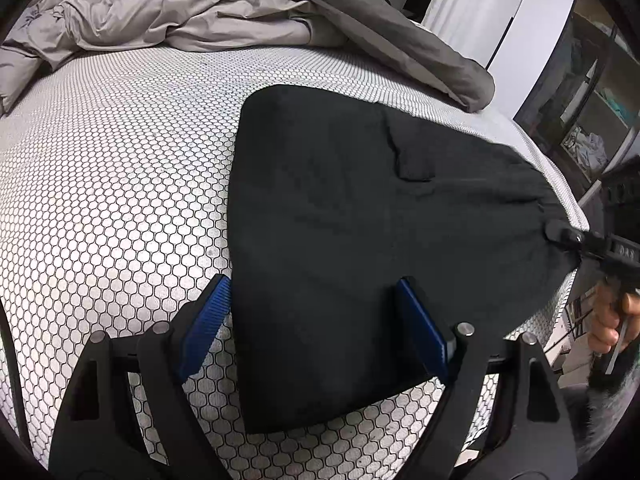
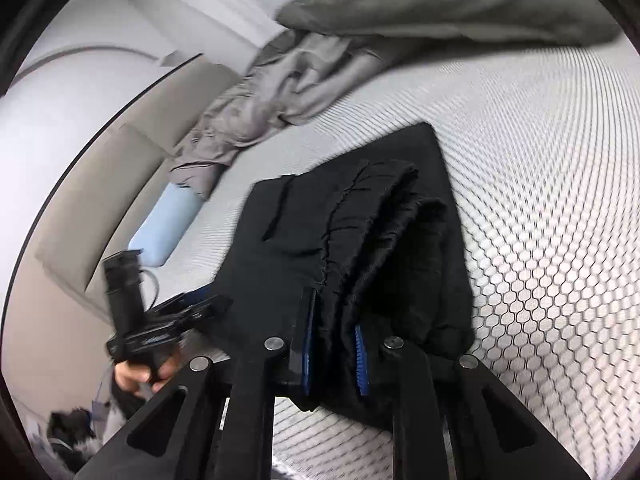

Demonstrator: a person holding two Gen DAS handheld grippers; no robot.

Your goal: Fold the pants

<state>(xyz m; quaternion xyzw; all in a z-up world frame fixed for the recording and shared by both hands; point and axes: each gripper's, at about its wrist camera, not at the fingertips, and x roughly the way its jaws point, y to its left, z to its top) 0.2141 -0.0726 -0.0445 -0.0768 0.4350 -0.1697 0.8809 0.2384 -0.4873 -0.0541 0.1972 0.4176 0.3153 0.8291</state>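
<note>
Blue-padded fingers (image 1: 420,328) of the left gripper (image 1: 316,324) are seen spread wide over the near edge of the black pants (image 1: 360,200), nothing pinched, the pants lying partly folded on the honeycomb-patterned mattress (image 1: 120,200). Only in the right wrist view is the grip made plain: the right gripper (image 2: 336,356) is nearly closed on the bunched elastic waistband (image 2: 384,216), lifted slightly off the mattress, whereas the left view shows just its tip at the pants' right corner. Crumpled grey bedding (image 1: 180,12) is heaped beyond, and a pale blue pillow (image 2: 168,228) is noted beside it.
</note>
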